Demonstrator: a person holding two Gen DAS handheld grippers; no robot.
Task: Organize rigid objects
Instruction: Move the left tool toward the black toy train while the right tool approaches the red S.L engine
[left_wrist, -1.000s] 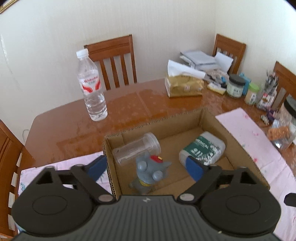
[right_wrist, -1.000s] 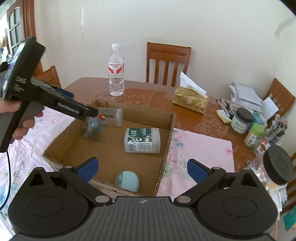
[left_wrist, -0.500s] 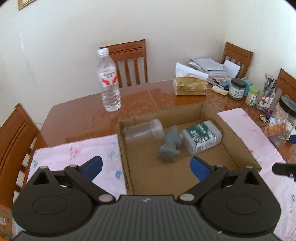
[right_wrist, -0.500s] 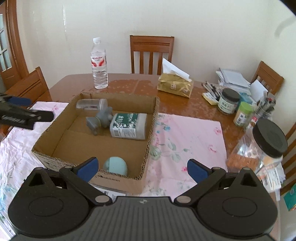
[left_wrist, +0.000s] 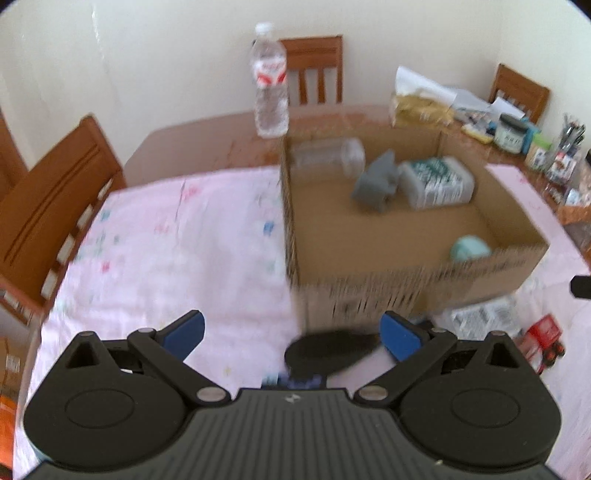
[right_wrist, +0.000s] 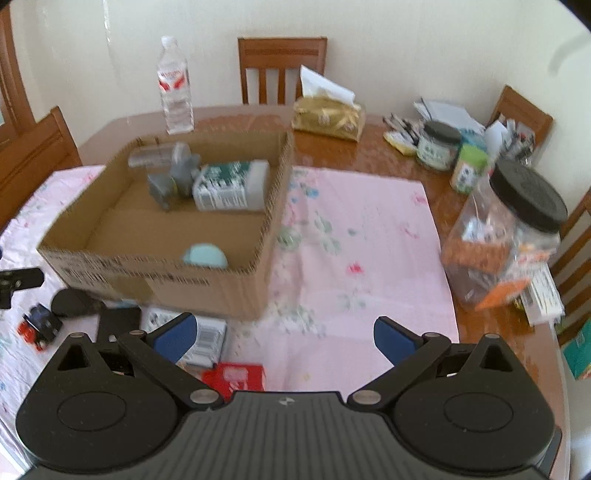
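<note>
Left gripper (left_wrist: 291, 334) jaws wide apart, empty; a black oval object (left_wrist: 330, 354) lies on the cloth between them, at the box's (left_wrist: 406, 291) near wall. Right gripper (right_wrist: 284, 338) likewise wide, empty, above a red packet (right_wrist: 234, 374). Box holds jar (left_wrist: 328, 157), grey figure (left_wrist: 376, 182), bottle (left_wrist: 437, 181), teal ball (left_wrist: 469, 249) in its near corner.

Motion blur smears the print on the cardboard box (left_wrist: 406, 291). Its front wall half-hides the pale blue ball (right_wrist: 205, 255); the black object (left_wrist: 328, 352) beside it stays unidentifiable.
</note>
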